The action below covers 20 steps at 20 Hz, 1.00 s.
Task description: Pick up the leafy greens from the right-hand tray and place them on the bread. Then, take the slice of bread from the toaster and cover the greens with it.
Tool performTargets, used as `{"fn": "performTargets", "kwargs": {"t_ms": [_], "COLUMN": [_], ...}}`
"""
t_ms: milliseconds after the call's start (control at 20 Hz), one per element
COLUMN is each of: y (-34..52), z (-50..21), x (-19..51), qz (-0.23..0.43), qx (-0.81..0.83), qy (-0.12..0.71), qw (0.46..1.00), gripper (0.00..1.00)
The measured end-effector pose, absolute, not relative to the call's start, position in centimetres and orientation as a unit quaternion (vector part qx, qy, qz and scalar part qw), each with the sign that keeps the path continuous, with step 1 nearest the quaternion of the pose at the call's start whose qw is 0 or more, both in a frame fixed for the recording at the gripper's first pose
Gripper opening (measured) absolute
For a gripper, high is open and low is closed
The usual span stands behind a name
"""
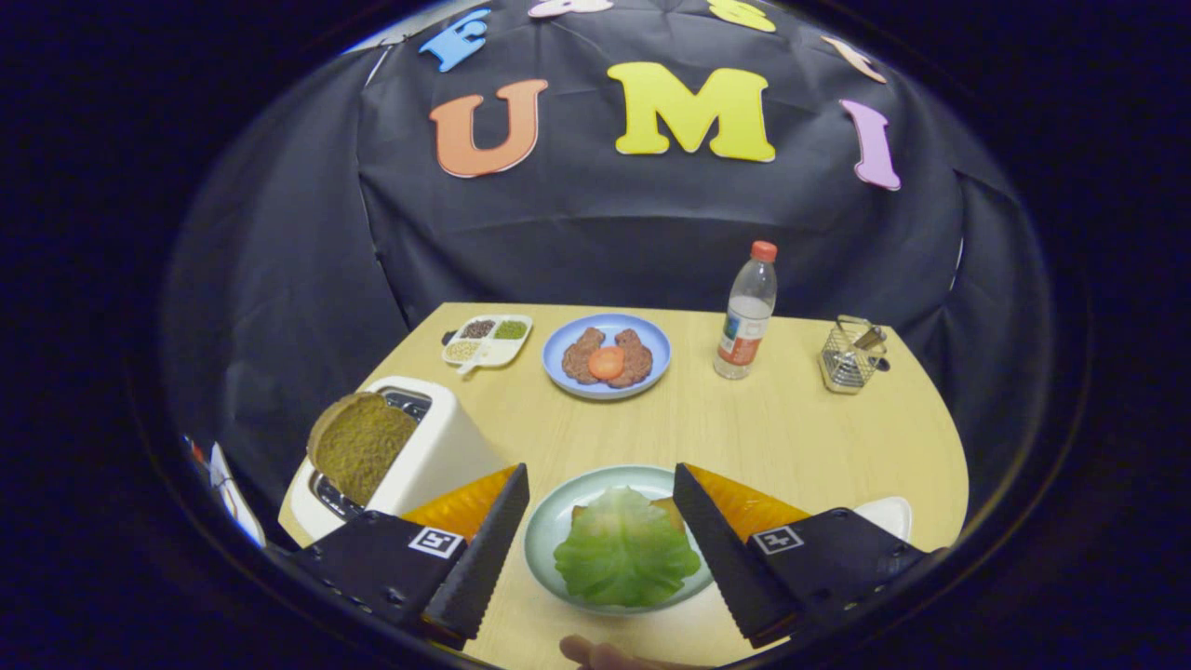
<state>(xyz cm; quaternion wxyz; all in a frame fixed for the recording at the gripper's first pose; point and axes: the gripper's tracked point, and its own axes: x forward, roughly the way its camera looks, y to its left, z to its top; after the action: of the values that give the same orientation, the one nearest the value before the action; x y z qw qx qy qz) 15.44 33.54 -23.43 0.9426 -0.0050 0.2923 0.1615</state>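
Note:
A green leaf (pixel 625 549) lies on a slice of bread (pixel 666 510) in a pale green plate (pixel 558 507); only the bread's far edge shows past the leaf. My gripper (pixel 600 479) hangs open over this plate, one finger at each side of the leaf, nothing held. To the left stands a white toaster (pixel 437 456) with a brown slice of bread (pixel 361 445) sticking up out of its slot. A white tray's edge (pixel 889 515) peeks out behind the right finger.
At the table's far side sit a blue plate (pixel 607 355) with meat patties and a tomato slice, a small divided dish (pixel 487 340) of grains, a plastic bottle (pixel 746 312) and a wire holder (pixel 851 354). A person's fingertip (pixel 595 653) shows at the near edge.

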Motion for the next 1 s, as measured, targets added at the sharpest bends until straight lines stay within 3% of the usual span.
{"fn": "performTargets", "kwargs": {"t_ms": [500, 1000], "y": [44.0, 50.4], "z": [-18.6, -21.3], "x": [11.3, 12.0], "qz": [0.222, 0.149], "qx": [0.01, -0.027], "qy": [0.274, 0.315], "qw": [0.936, 0.937], "gripper": [0.97, 0.96]}}
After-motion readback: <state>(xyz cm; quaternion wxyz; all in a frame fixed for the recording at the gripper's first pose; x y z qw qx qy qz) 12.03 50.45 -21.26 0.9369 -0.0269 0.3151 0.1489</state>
